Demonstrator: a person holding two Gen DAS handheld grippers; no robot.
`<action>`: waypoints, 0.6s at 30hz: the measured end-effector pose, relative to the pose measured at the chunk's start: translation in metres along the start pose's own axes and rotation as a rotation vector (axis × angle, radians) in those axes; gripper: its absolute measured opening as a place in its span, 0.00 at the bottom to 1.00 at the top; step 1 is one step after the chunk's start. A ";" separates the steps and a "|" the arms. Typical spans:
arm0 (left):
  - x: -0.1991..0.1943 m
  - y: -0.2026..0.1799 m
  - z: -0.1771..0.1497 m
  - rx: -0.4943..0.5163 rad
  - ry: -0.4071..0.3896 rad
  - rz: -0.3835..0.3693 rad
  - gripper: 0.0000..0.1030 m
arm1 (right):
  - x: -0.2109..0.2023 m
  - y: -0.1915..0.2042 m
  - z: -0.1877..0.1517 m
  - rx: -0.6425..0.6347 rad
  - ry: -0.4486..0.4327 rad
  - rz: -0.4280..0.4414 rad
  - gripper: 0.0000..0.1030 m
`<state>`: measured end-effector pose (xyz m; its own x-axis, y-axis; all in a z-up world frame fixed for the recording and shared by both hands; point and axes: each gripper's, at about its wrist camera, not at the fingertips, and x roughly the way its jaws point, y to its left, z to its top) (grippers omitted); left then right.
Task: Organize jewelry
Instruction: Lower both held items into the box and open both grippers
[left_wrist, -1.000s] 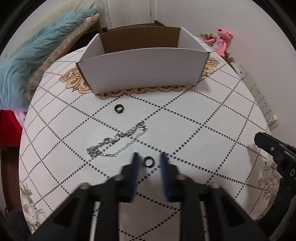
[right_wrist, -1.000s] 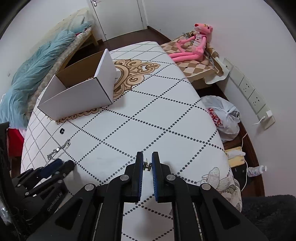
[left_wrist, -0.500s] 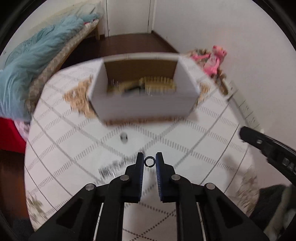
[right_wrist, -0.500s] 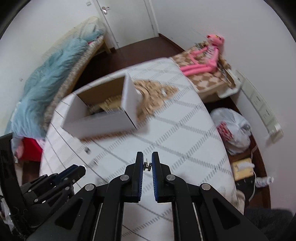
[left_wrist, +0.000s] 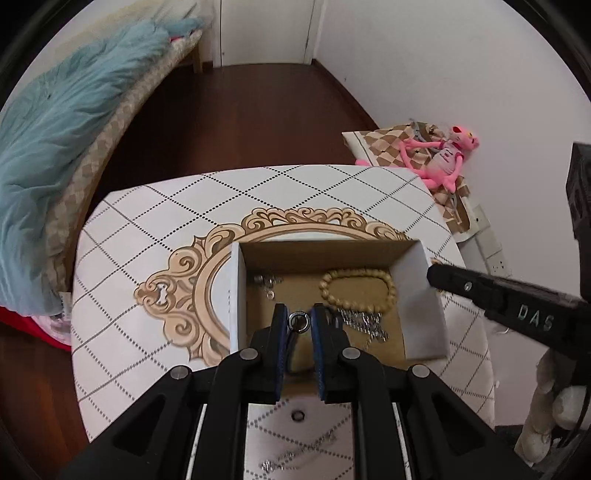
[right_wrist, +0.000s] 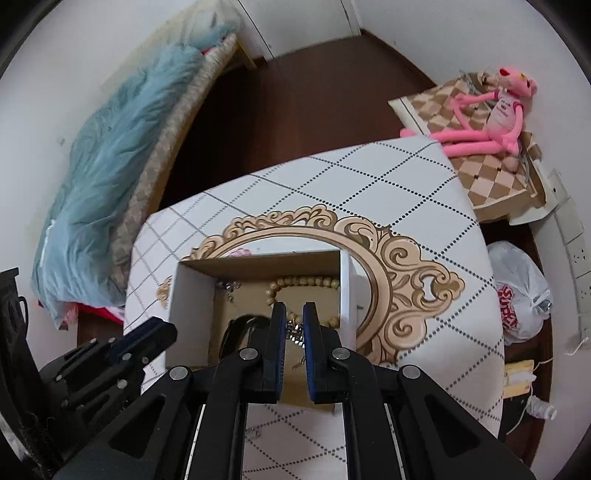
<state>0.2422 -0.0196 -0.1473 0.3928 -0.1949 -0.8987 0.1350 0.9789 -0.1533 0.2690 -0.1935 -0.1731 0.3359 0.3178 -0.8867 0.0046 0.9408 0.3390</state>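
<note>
Above the open box (left_wrist: 424, 314) on the surface (left_wrist: 147, 258), the left gripper (left_wrist: 300, 320) pinches a ring (left_wrist: 299, 319) while the right gripper (right_wrist: 294, 330) clamps a small silver piece (right_wrist: 294, 334).

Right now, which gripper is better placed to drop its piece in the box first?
Left. The left gripper holds its ring over the cardboard box floor. The right gripper is over it too, its small piece barely legible.
</note>
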 end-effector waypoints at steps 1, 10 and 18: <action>0.004 0.003 0.005 -0.009 0.012 0.014 0.11 | 0.007 0.001 0.005 -0.007 0.030 0.000 0.09; 0.007 0.011 0.028 -0.029 0.024 0.068 0.50 | 0.019 0.003 0.018 -0.020 0.069 -0.039 0.46; -0.013 0.024 0.024 -0.037 -0.042 0.169 0.97 | -0.002 0.008 0.015 -0.054 0.006 -0.114 0.54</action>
<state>0.2616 0.0048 -0.1292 0.4446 -0.0290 -0.8952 0.0310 0.9994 -0.0170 0.2829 -0.1884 -0.1640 0.3308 0.2086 -0.9204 -0.0078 0.9758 0.2183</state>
